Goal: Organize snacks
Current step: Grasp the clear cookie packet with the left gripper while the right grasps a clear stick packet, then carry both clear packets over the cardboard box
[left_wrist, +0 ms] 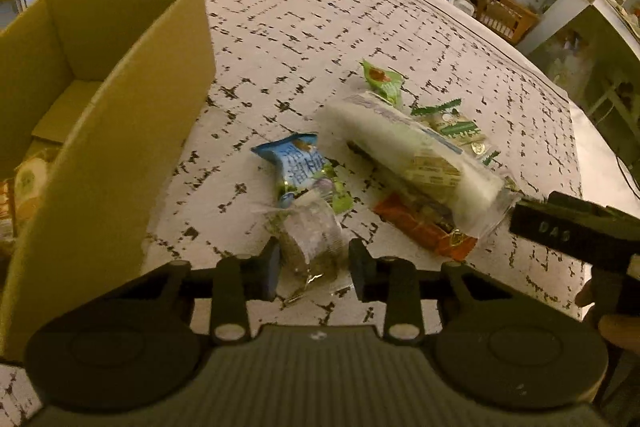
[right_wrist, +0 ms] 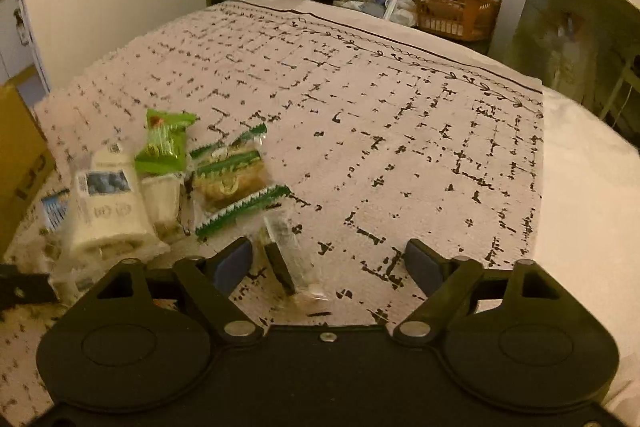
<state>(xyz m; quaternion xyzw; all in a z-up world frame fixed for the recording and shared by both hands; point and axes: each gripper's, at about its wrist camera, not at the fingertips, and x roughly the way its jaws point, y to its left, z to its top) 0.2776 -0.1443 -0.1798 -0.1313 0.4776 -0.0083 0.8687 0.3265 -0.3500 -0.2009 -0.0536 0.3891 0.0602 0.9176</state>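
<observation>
The left gripper (left_wrist: 313, 263) sat lowest in its view, clenched on a clear packet (left_wrist: 310, 239) whose crinkled end poked out between the pads. Just beyond it lay a blue packet (left_wrist: 294, 163) on the patterned surface (left_wrist: 320, 27), touching the clear one. To the left stood an open cardboard box (left_wrist: 100, 107), its near wall tall beside the gripper. To the right a long white pack (left_wrist: 408, 151) lay across an orange packet (left_wrist: 424, 227), with green wrappers (left_wrist: 382, 79) behind it.

In the right wrist view, the right gripper (right_wrist: 330, 263) was released, its pads well apart. A small clear sachet (right_wrist: 288, 247) lay between them, nearer the left pad, and neither pad pressed on it. The white pack, a bright green packet (right_wrist: 164, 143) and green-edged biscuit packs (right_wrist: 232, 183) were heaped just left of that gripper.
</observation>
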